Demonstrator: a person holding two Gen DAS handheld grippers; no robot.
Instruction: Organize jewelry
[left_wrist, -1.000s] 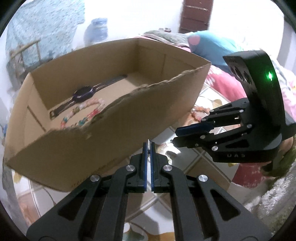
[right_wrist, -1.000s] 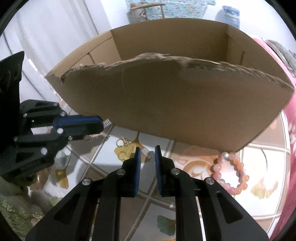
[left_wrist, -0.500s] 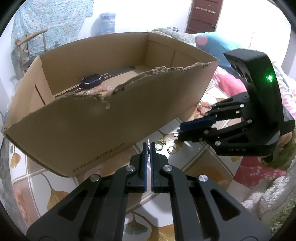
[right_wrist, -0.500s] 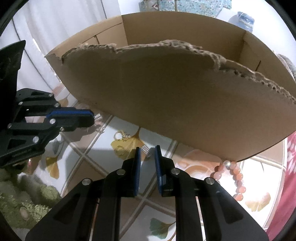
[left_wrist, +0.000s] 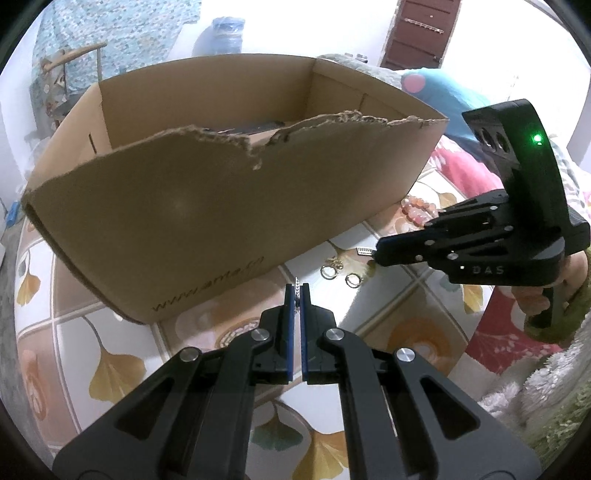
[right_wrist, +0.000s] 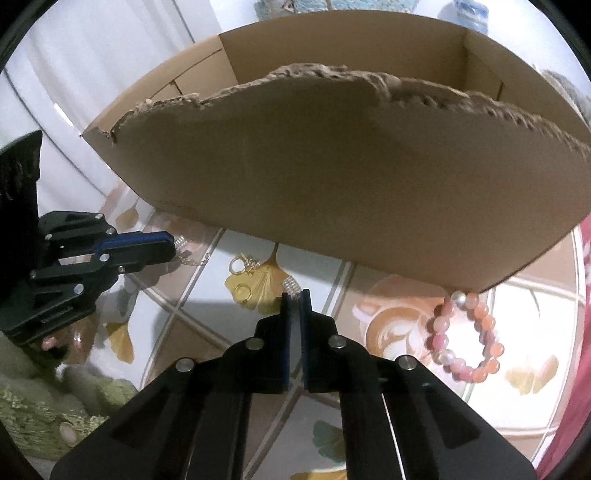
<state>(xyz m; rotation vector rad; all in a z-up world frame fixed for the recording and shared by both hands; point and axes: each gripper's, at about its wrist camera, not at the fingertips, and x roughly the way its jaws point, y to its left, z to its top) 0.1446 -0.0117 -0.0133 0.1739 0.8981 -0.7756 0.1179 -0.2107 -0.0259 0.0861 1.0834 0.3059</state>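
A brown cardboard box (left_wrist: 207, 206) with a torn front rim stands on the patterned table; it also fills the right wrist view (right_wrist: 351, 177). My left gripper (left_wrist: 296, 288) is shut on a small silver chain piece (left_wrist: 297, 281), low over the table in front of the box; it shows at the left of the right wrist view (right_wrist: 173, 245). My right gripper (right_wrist: 294, 295) is shut on a small silver crystal piece (right_wrist: 291, 285); it shows at the right of the left wrist view (left_wrist: 376, 253). Gold rings (right_wrist: 242, 291) lie between the grippers. A pink bead bracelet (right_wrist: 465, 336) lies by the box's right corner.
The table top (left_wrist: 417, 306) has a ginkgo-leaf tile pattern. A green fuzzy cloth (right_wrist: 44, 406) lies at the near left edge. A blue plush (left_wrist: 439, 92) and pink bedding lie behind the box. A dark item (left_wrist: 255, 127) lies inside the box, mostly hidden.
Both grippers dropped lower toward the table, so the box's inside slipped out of sight behind its front wall. The right gripper's jaws closed tighter on the crystal piece.
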